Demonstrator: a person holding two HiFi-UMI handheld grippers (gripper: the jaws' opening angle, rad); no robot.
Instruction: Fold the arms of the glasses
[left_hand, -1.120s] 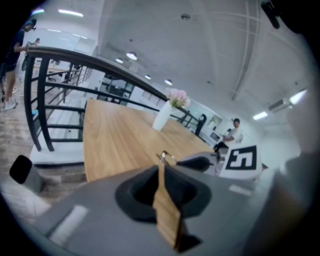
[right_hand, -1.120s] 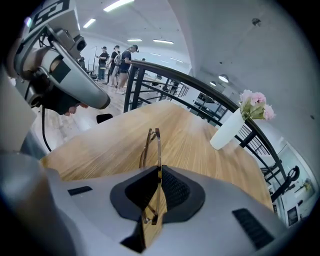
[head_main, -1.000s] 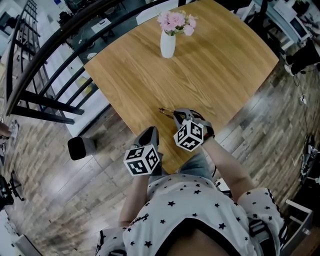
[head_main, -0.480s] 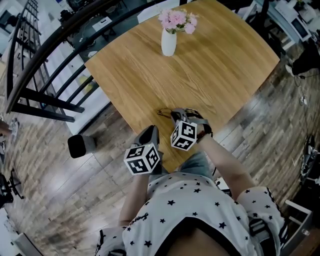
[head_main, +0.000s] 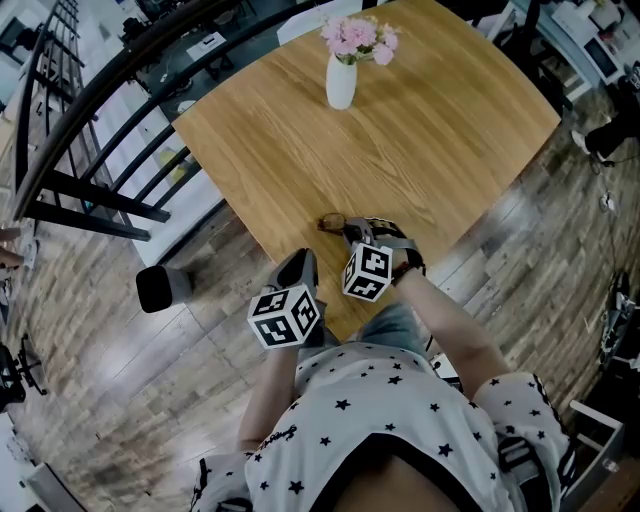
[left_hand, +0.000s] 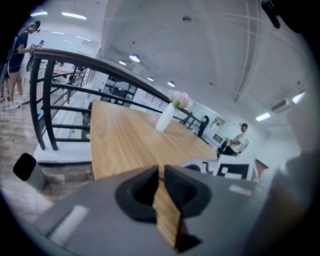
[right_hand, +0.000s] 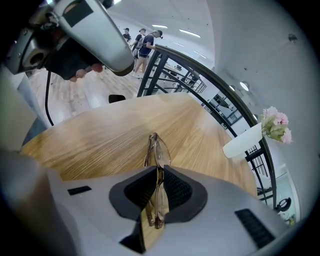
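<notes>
- In the lower middle of the head view, the right claw (head_main: 352, 230) is reaching over the near edge of the wooden surface (head_main: 430, 130). The glasses (head_main: 332, 222) are showing just past its tip as a small brownish shape, close above the wood. The left claw (head_main: 300, 268) is hanging lower left of it, near the surface's edge and apart from the glasses. A white vase (head_main: 341, 85) of pink flowers is standing well away at the top of the frame.
- At the bottom centre of the left gripper view, the left claw (left_hand: 161, 176) is showing its two dark pads almost together. Only a thin slit of wood is showing between them, so it is gripping nothing.
- At the lower centre of the right gripper view, the right claw (right_hand: 158, 185) is pinching the glasses (right_hand: 156, 150) edge-on, its ribbed pads closed on the thin translucent frame. One lens is sticking out ahead over the surface (right_hand: 90, 135). The frame is looking flat, but I cannot tell whether both arms are lying fully folded.
- The glasses are looking light, thin and easily bent, with smooth lenses that are likely slippery and prone to scratching. A gentle grip on the frame front or bridge is probably safest, while the free claw is nudging an arm near its hinge, not its springy tip.
</notes>
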